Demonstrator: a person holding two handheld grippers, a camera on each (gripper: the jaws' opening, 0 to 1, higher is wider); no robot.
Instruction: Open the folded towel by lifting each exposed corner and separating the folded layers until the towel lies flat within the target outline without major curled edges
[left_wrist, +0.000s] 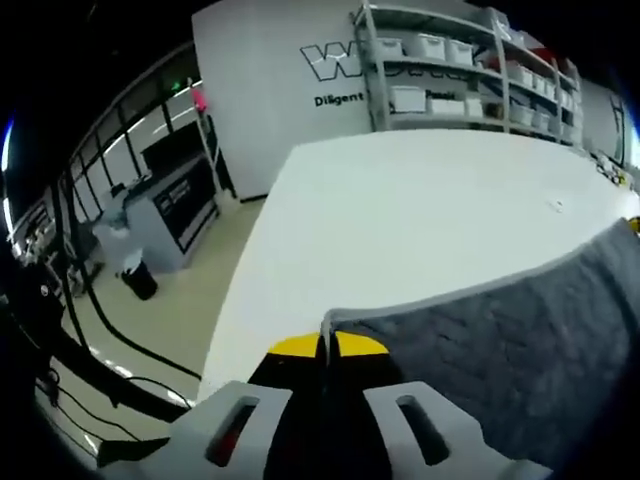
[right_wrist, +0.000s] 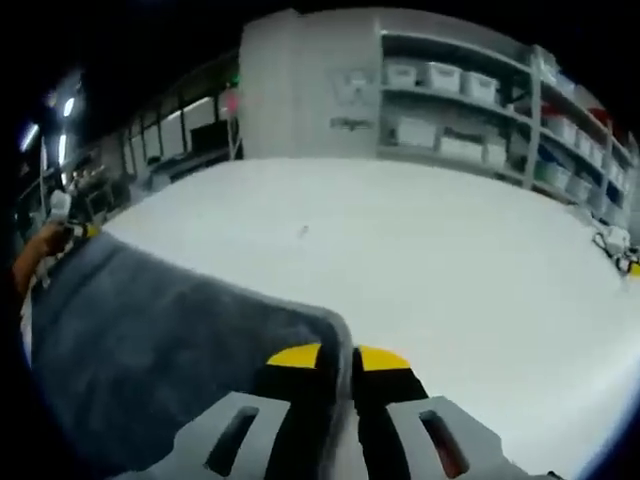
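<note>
Both grippers (left_wrist: 327, 350) (right_wrist: 340, 352) pinch towel (left_wrist: 520, 330) corners above table (left_wrist: 420, 210).

White table (left_wrist: 420, 230), plain matte top, large. In the left gripper view its left edge runs diagonally down toward the floor side and the far edge sits in front of the wall and shelving. Grey towel (left_wrist: 520, 350) covers the near right part of the top in that view, pale hem showing along its upper edge. In the right gripper view the towel (right_wrist: 150, 340) covers the near left part. Small cluttered bits at the far right edge (right_wrist: 615, 245), too small to tell.
</note>
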